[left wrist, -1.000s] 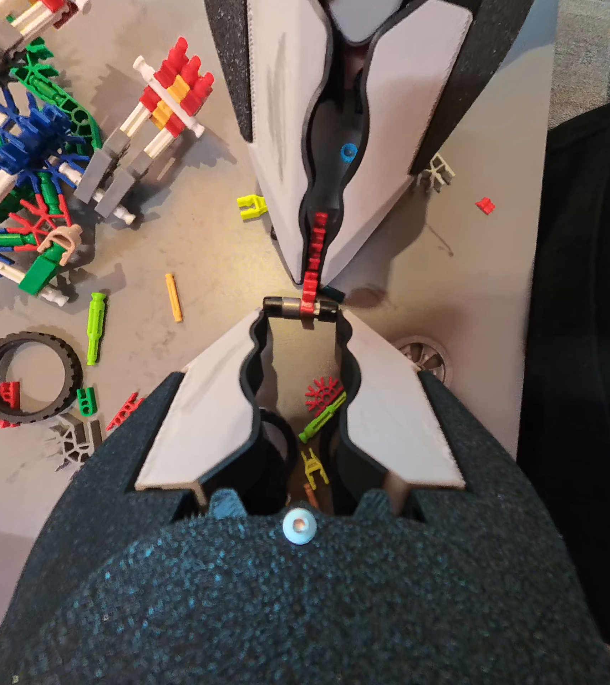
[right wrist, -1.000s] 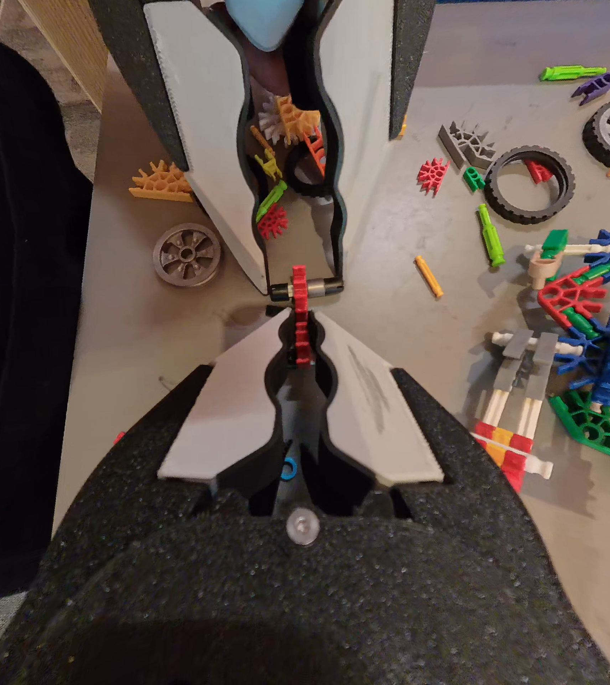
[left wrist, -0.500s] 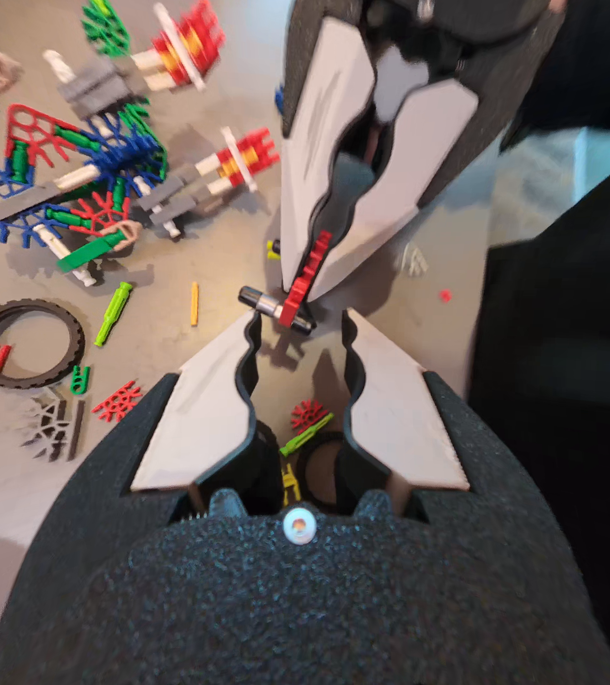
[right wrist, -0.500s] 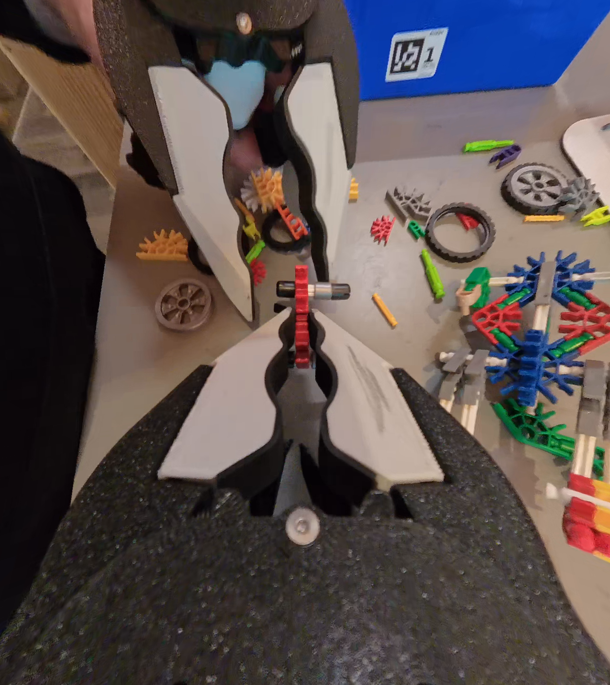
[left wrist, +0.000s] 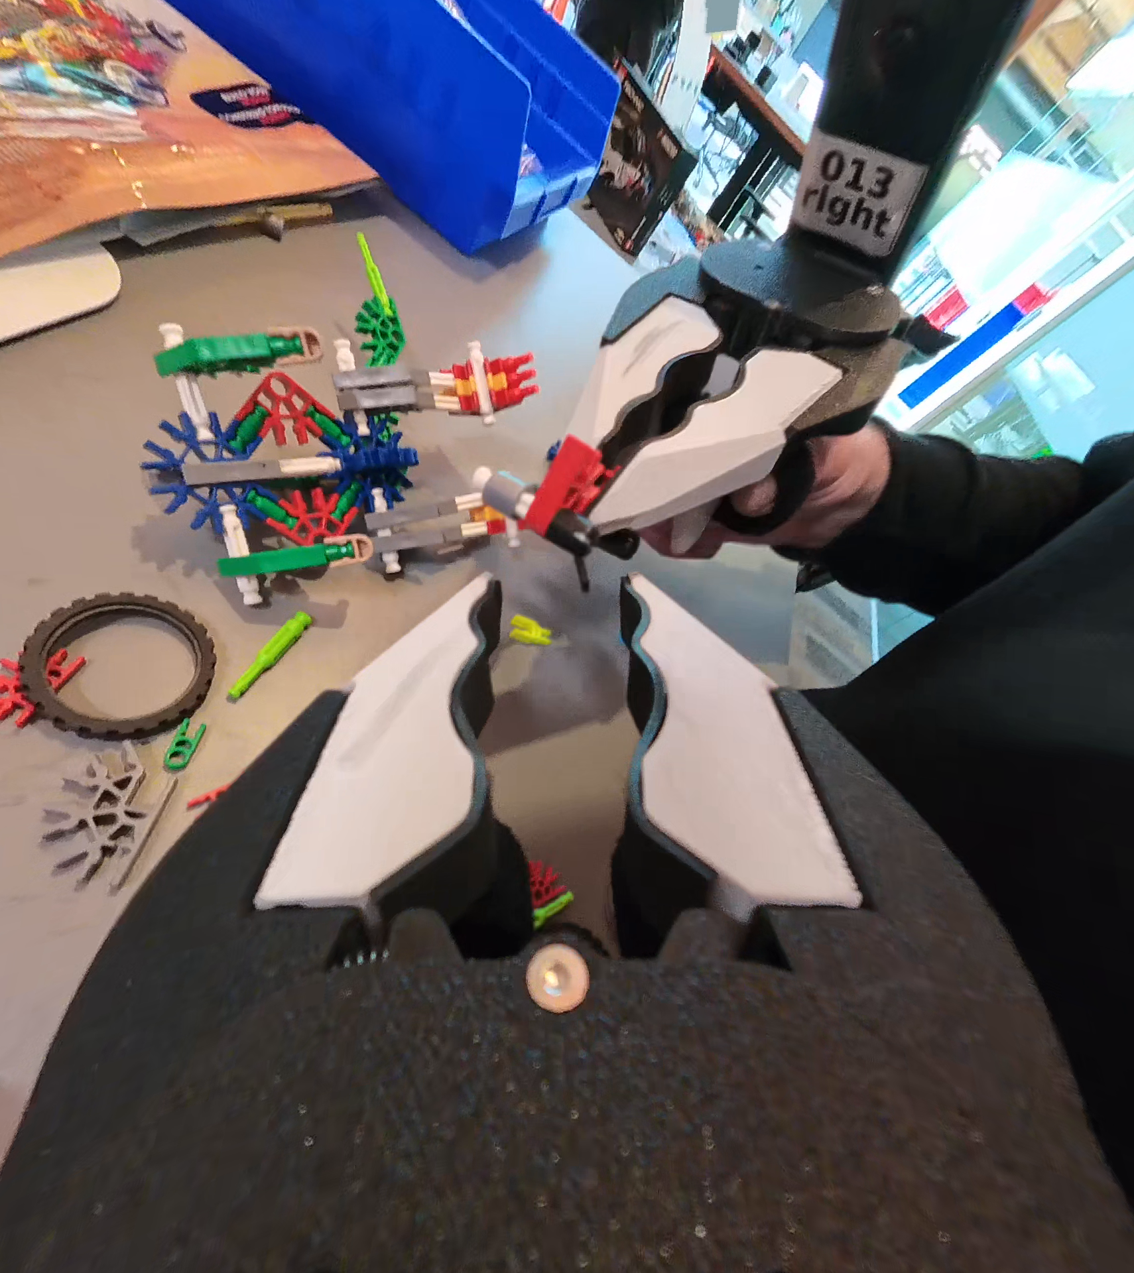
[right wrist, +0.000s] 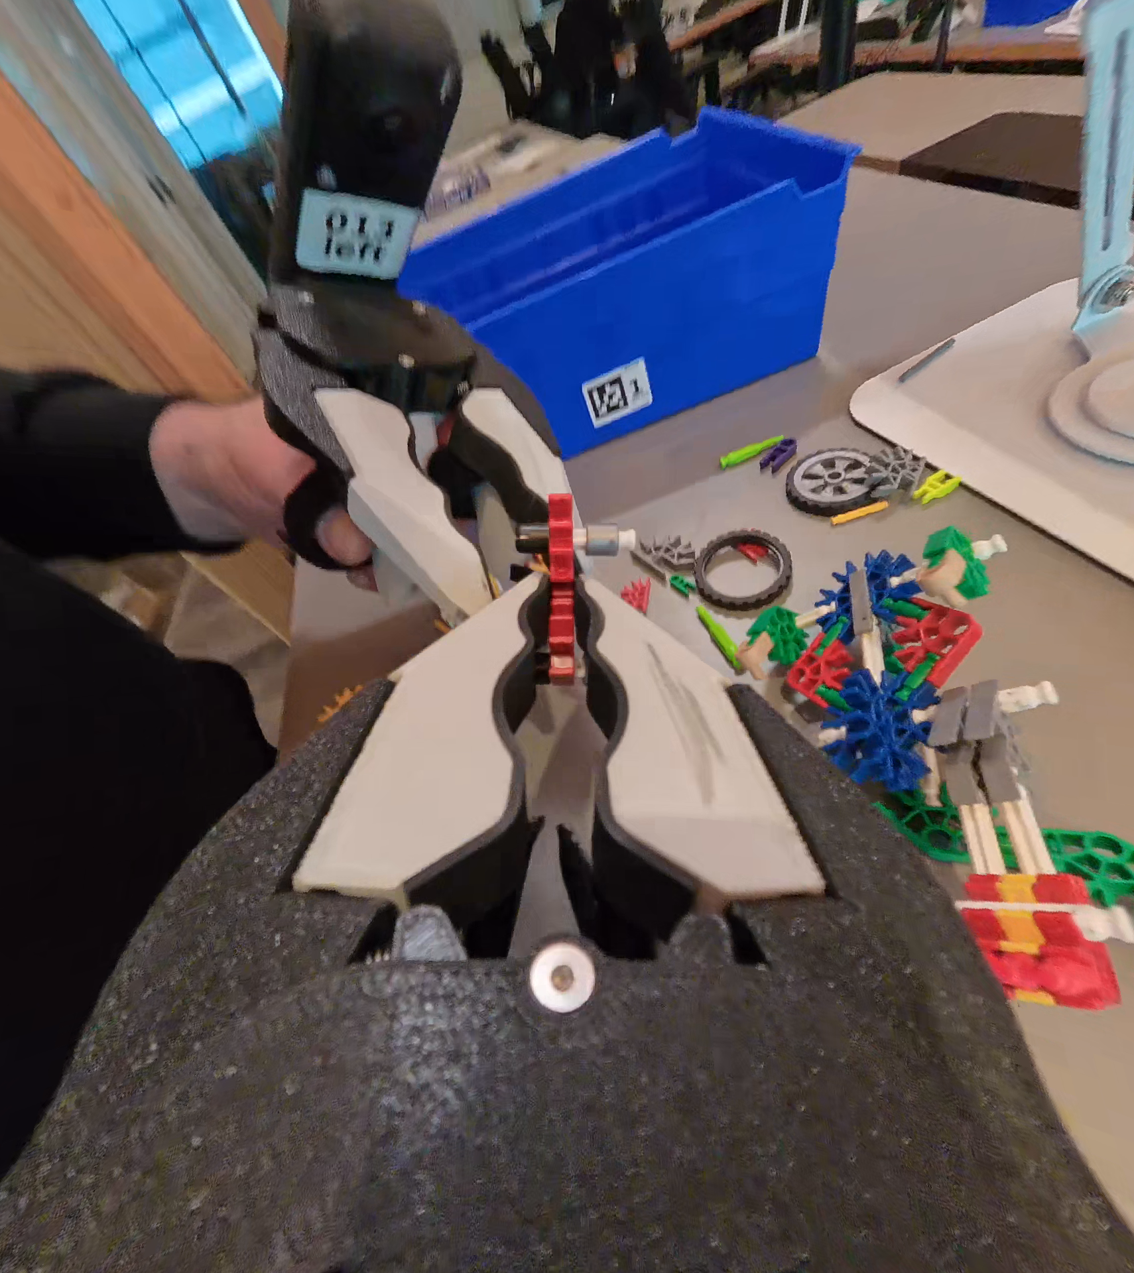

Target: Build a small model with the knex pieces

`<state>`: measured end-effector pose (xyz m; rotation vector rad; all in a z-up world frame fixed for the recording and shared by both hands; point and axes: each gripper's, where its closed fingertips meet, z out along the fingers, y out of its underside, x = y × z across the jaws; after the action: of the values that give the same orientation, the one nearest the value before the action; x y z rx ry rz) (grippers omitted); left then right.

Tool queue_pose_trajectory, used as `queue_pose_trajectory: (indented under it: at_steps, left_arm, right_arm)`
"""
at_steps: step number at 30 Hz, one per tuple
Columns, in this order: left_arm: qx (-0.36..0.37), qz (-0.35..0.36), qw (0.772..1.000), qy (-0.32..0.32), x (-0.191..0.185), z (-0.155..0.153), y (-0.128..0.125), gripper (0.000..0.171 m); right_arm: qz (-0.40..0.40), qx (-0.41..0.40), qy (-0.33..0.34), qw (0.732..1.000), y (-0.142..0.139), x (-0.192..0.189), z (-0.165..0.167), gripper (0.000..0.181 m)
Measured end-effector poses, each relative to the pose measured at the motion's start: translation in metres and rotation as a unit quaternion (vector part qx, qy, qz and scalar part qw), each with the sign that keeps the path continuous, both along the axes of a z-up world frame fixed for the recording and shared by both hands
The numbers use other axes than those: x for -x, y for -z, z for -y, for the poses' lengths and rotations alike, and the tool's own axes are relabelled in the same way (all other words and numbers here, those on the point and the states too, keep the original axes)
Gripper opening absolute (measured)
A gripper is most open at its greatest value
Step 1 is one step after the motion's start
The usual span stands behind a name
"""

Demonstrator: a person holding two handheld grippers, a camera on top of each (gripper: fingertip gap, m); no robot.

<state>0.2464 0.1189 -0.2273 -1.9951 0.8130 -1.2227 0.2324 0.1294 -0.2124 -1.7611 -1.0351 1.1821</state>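
Note:
My right gripper [right wrist: 561, 582] is shut on a flat red toothed connector [right wrist: 561, 620], held edge-on and raised above the table. A short rod [right wrist: 595, 539], black at one end and grey at the other, passes through the connector's top. In the left wrist view the right gripper [left wrist: 585, 489] holds the same red connector [left wrist: 561, 482] and rod [left wrist: 506, 490], just beyond my left gripper [left wrist: 559, 585]. My left gripper is open and empty. It also shows in the right wrist view [right wrist: 481, 523], held by a hand just behind the rod.
A multi-coloured rod-and-connector model [left wrist: 288, 454] [right wrist: 881, 675] lies on the grey table [left wrist: 34, 427]. Around it are a black tyre ring [left wrist: 116, 665], a grey wheel [right wrist: 833, 482] and several small loose parts. A blue bin [right wrist: 654, 275] and a white stand base [right wrist: 998, 413] sit behind.
My left gripper has let go of the rod and drawn back, open. Both grippers have lifted and tilted up from the table. The right one has kept the red connector with the rod.

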Motion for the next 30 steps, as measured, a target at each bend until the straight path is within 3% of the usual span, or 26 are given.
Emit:
queue_pose_trajectory:
  at_steps: [5,11,20,26,30]
  left_arm:
    - [0.014,0.036,0.999,0.001,-0.008,-0.004,-0.011,0.037]
    - [0.029,0.066,0.997,0.004,-0.011,-0.003,-0.014,0.029]
    - [0.057,0.116,0.992,0.009,-0.020,-0.002,-0.026,0.027]
    - [0.075,0.148,0.986,-0.013,-0.024,-0.007,-0.034,0.025]
    - [0.077,0.171,0.982,-0.016,-0.021,-0.006,-0.037,0.006]
  right_arm:
    - [-0.078,0.065,0.016,0.995,-0.017,0.002,-0.005,0.006]
    - [-0.114,0.113,0.031,0.987,-0.020,0.000,-0.009,0.006]
    - [-0.247,0.232,0.063,0.939,-0.036,-0.006,-0.024,0.005]
    - [-0.278,0.235,0.072,0.929,-0.040,-0.002,-0.025,0.006]
    - [-0.271,0.230,0.080,0.931,-0.039,-0.002,-0.025,0.005]
